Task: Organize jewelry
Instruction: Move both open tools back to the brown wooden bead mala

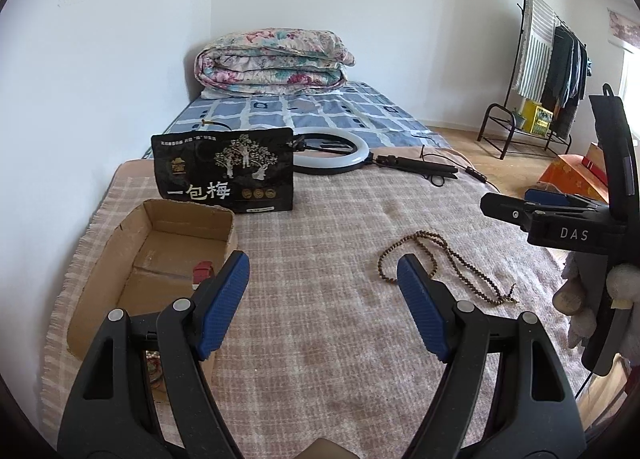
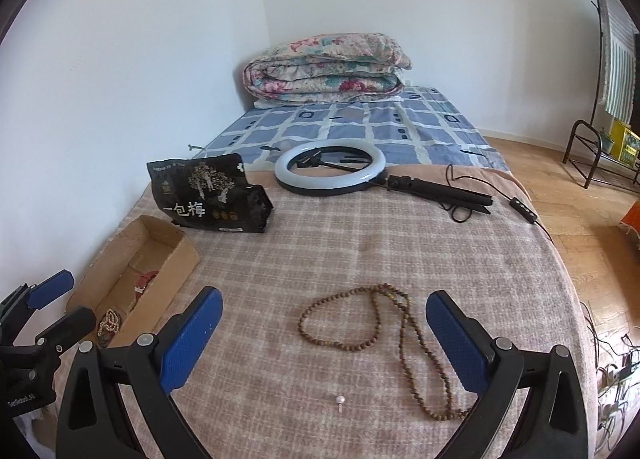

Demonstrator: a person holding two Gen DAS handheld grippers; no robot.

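Beads (image 2: 384, 343) between spread right tongs (image 2: 324, 343), mid-blanket (image 2: 360, 235).

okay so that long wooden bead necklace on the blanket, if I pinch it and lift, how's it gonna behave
The bead necklace lies in loose, crossing loops on the blanket, so it is probably floppy and will drape and swing from wherever it is pinched. The small round beads may slip between the right gripper pads. Trailing loops could snag on the cardboard box rim.

Bed (image 2: 360, 243) w/ beads (image 2: 380, 339), box (image 2: 168, 259), bag (image 2: 208, 195), ring light (image 2: 330, 171).
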